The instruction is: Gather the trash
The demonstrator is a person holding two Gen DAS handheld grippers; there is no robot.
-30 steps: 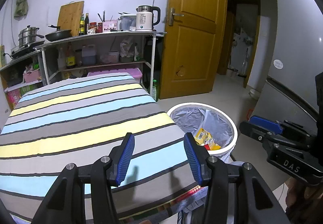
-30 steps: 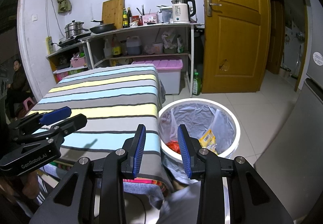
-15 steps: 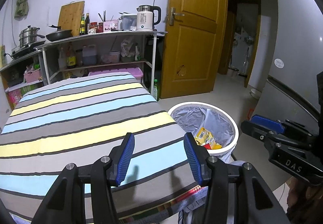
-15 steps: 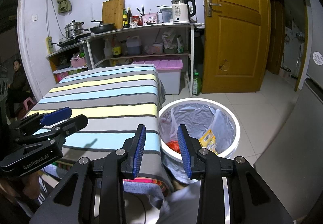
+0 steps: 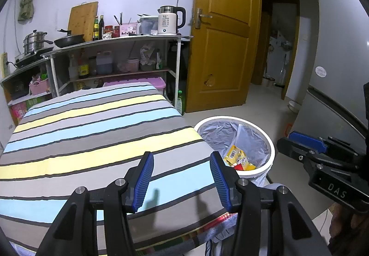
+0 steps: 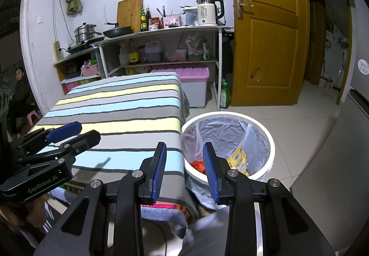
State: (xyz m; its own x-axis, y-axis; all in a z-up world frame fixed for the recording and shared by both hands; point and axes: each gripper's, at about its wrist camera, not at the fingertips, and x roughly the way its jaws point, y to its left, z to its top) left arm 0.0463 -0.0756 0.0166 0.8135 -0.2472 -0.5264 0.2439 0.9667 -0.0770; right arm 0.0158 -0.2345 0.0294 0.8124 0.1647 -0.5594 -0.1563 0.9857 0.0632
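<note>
The trash bin (image 6: 230, 147) stands upright on the tiled floor (image 6: 283, 117), its round mouth facing up, right beside the near corner of the striped counter (image 6: 120, 117). It is lined with a grey plastic bag (image 6: 221, 127), and trash lies at its bottom: a yellow wrapper (image 6: 238, 159) on the side away from the counter, its long axis tilted up toward the bin's wall, and a red piece (image 6: 198, 166) on the side nearer the counter. In the left wrist view the same bin (image 5: 237, 145) sits just past the counter's corner (image 5: 92, 140), the yellow wrapper (image 5: 237, 157) lying flat with red scraps beside it. The left tongs (image 5: 182, 177) are spread wide above the counter's near edge, holding nothing and touching nothing. The right tongs (image 6: 184, 169) are parted less widely, also holding nothing, poised above the gap where the counter's corner meets the bin's rim. Each tool shows in the other's view, the left tongs (image 6: 69, 133) over the counter and the right tongs (image 5: 302, 143) on the far side of the bin from the counter. Beyond the counter stands a shelf (image 6: 161, 48) with a kettle (image 6: 208, 13), a pan (image 6: 117, 31), bottles and a cutting board (image 6: 129, 13); a pink-lidded box (image 6: 191, 85) sits under it, and a wooden door (image 6: 265, 32) stands behind the bin. A seated person (image 6: 20, 94) is off to the counter's far left.
</note>
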